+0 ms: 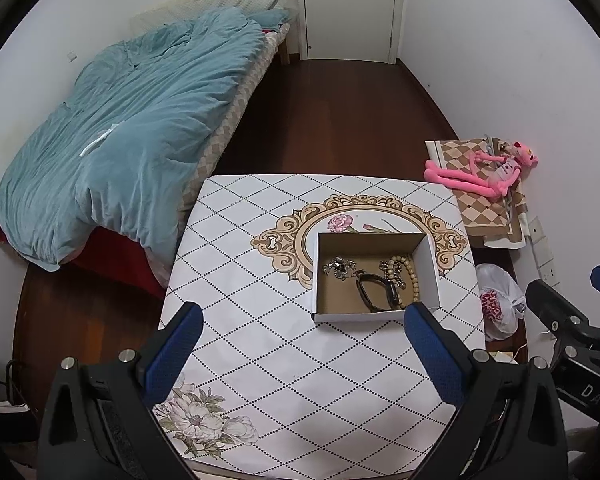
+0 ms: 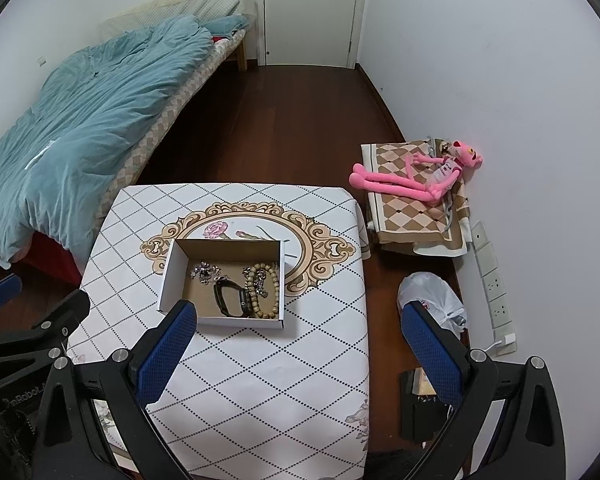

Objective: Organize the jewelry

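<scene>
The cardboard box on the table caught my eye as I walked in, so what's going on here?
A person holds two grippers above the table, both open and empty. The left gripper and right gripper hover short of the cardboard box. Inside lie a wooden bead bracelet, a silver jewelry piece and a black watch. Nothing is gripped now.

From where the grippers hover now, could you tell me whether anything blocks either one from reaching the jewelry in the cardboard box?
Nothing visible does. The open-topped white cardboard box has no lid, only its low near wall. Both the left gripper and right gripper are open and empty.
</scene>
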Demonstrator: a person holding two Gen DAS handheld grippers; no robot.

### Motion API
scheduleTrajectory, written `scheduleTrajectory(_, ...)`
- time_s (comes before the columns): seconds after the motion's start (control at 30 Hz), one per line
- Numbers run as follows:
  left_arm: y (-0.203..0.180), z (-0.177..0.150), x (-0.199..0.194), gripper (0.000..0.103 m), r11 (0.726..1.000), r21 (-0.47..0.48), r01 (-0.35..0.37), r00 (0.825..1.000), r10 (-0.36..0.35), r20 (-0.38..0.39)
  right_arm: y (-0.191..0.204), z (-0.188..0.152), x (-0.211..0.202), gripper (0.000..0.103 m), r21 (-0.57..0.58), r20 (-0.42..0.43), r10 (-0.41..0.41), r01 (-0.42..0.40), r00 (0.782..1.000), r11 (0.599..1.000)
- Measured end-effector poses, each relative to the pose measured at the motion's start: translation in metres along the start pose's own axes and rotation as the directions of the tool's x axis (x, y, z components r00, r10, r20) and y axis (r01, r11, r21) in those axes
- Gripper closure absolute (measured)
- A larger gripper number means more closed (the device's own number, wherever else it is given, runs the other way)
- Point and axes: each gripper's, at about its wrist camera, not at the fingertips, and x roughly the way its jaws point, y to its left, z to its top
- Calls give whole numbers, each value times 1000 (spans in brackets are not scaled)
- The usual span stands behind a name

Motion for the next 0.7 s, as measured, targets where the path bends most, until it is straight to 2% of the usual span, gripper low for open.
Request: scheduleTrajectory(0.7,5,-2,-3,1,1000,0,-14,1000,14,0,1,-1,1,0,0,-14,11,-11,1000,1000)
